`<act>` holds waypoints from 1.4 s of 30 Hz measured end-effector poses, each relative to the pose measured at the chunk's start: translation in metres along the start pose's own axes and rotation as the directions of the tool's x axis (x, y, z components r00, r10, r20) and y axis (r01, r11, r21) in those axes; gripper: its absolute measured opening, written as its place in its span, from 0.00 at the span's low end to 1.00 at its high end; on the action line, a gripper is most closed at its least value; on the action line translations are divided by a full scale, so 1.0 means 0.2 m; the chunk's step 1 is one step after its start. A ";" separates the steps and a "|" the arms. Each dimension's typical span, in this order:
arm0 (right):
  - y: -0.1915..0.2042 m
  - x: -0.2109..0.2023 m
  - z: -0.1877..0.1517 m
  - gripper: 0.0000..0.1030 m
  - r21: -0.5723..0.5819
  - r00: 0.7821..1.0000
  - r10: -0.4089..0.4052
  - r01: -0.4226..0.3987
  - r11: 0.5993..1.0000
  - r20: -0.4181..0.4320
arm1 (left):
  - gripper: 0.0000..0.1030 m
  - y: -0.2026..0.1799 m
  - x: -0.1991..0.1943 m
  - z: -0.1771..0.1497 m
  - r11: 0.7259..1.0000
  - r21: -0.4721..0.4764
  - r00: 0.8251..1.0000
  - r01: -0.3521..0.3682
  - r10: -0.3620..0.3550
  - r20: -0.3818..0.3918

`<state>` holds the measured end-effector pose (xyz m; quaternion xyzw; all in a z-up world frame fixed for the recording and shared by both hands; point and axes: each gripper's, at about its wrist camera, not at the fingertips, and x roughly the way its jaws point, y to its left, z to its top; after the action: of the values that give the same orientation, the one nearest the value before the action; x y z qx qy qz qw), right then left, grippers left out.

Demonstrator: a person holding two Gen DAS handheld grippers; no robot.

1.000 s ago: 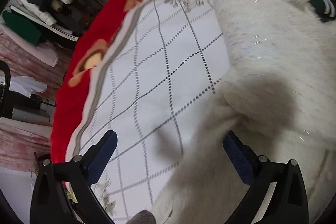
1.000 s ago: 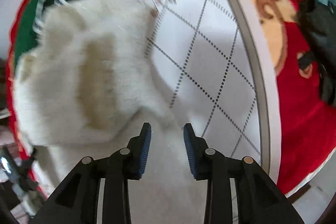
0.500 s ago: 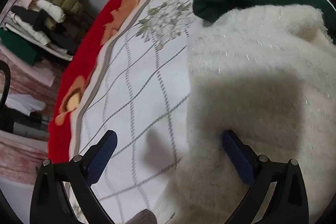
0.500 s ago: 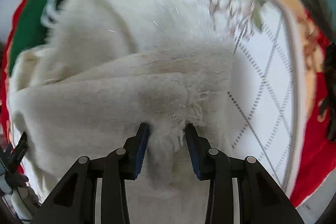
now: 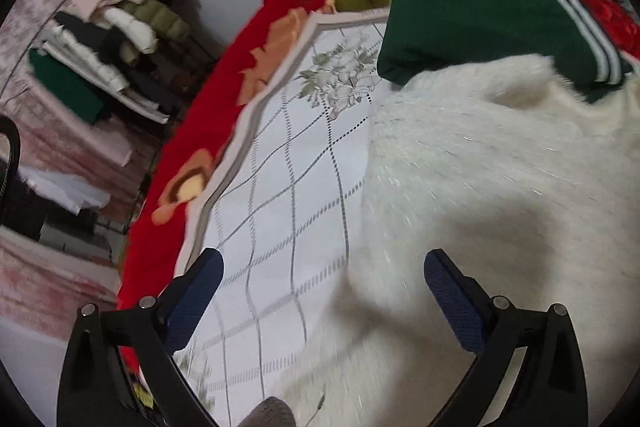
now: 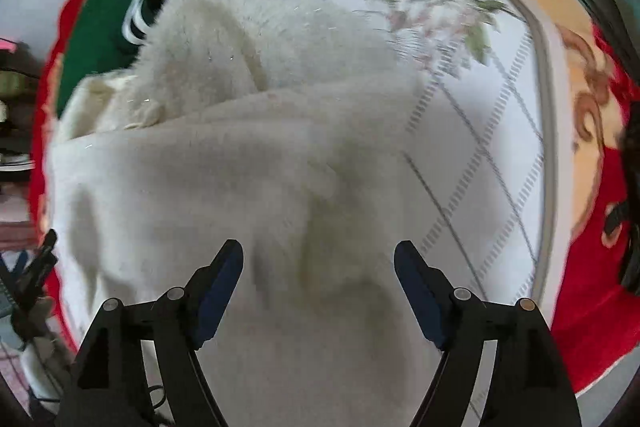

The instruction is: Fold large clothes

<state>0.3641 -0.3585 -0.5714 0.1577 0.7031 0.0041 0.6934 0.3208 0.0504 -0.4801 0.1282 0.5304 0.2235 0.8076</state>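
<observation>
A fluffy white garment (image 5: 492,187) lies folded on a bed with a white diamond-patterned quilt (image 5: 288,187). In the right wrist view the garment (image 6: 240,167) fills the middle, with one layer folded over another. My left gripper (image 5: 320,279) is open, hovering above the garment's left edge and the quilt. My right gripper (image 6: 318,267) is open and empty, just above the garment's near part.
A folded green garment with white stripes (image 5: 480,15) lies at the far end of the bed, also in the right wrist view (image 6: 108,19). A red floral blanket (image 5: 192,131) borders the quilt. A stack of folded clothes (image 5: 108,43) stands beside the bed at left.
My right gripper, shut on the white garment's edge a moment ago, has opened and let it go. My left gripper stayed open and the view has shifted toward the bed's far end.
</observation>
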 end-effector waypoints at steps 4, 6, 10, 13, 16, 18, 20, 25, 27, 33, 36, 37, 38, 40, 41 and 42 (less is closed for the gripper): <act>-0.23 -0.14 -0.12 0.78 0.005 0.993 0.115 -0.115 0.993 0.015 | 1.00 -0.12 -0.31 -0.18 0.998 -0.011 0.998 -0.057 0.057 -0.009; -0.37 -0.18 -0.18 0.78 0.000 0.981 0.193 -0.193 0.981 0.029 | 1.00 -0.23 -0.47 -0.29 0.997 0.005 0.996 -0.079 0.079 -0.033; -0.55 -0.21 -0.22 0.78 -0.001 0.935 0.353 -0.353 0.936 -0.024 | 1.00 -0.56 -0.74 -0.55 0.996 0.060 0.992 -0.060 0.066 -0.107; -0.74 -0.25 -0.27 0.78 -0.016 0.917 0.390 -0.392 0.920 -0.077 | 1.00 -0.80 -0.87 -0.72 0.995 0.097 0.985 -0.004 0.020 -0.173; -0.91 -0.24 -0.27 0.78 -0.016 0.920 0.369 -0.374 0.927 -0.134 | 1.00 -1.04 -0.95 -0.89 0.990 0.126 0.968 0.058 -0.025 -0.248; -0.99 -0.21 -0.25 0.78 -0.016 0.926 0.342 -0.349 0.937 -0.161 | 1.00 -1.19 -0.99 -0.99 0.985 0.143 0.956 0.092 -0.047 -0.288; -1.07 -0.18 -0.24 0.78 -0.023 0.934 0.309 -0.318 0.948 -0.182 | 1.00 -1.32 -1.01 -1.08 0.980 0.170 0.947 0.104 -0.045 -0.317; -1.16 -0.10 -0.17 0.78 -0.028 0.941 0.266 -0.278 0.960 -0.210 | 1.00 -1.56 -0.96 -1.24 0.962 0.270 0.945 0.031 0.060 -0.322; -1.16 -0.08 -0.13 0.78 -0.030 0.940 0.264 -0.277 0.961 -0.214 | 1.00 -1.62 -0.88 -1.27 0.952 0.305 0.940 -0.018 0.120 -0.318; -1.02 0.03 -0.01 0.78 -0.047 0.922 0.316 -0.334 0.941 -0.226 | 1.00 -1.54 -0.79 -1.17 0.960 0.241 0.946 -0.145 0.206 -0.250; -0.88 0.14 0.10 0.78 -0.033 0.882 0.407 -0.426 0.904 -0.237 | 0.74 -1.41 -0.73 -1.11 0.977 0.163 0.952 -0.138 0.176 -0.252; -0.83 0.19 0.13 0.81 -0.020 0.857 0.455 -0.473 0.881 -0.241 | 0.44 -1.36 -0.71 -1.10 0.985 0.133 0.955 -0.113 0.145 -0.258; -0.78 0.23 0.16 0.89 -0.007 0.832 0.495 -0.513 0.858 -0.250 | 0.33 -1.35 -0.71 -1.10 0.989 0.113 0.958 -0.092 0.119 -0.263; -0.67 0.31 0.22 0.91 0.027 0.777 0.576 -0.590 0.807 -0.253 | 0.15 -1.30 -0.71 -1.09 0.996 0.079 0.963 -0.035 0.055 -0.262; -0.59 0.37 0.26 0.91 0.044 0.734 0.627 -0.640 0.767 -0.261 | 0.14 -1.28 -0.72 -1.08 0.997 0.067 0.966 -0.025 0.041 -0.254; -0.55 0.39 0.27 0.91 0.054 0.718 0.645 -0.656 0.753 -0.262 | 0.12 -1.25 -0.74 -1.08 0.998 0.060 0.971 -0.015 0.029 -0.238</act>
<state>0.3945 -0.4563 -0.6746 0.3775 0.6886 0.2833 0.5506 0.1301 -0.2472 -0.5601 0.1295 0.6286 0.2308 0.7313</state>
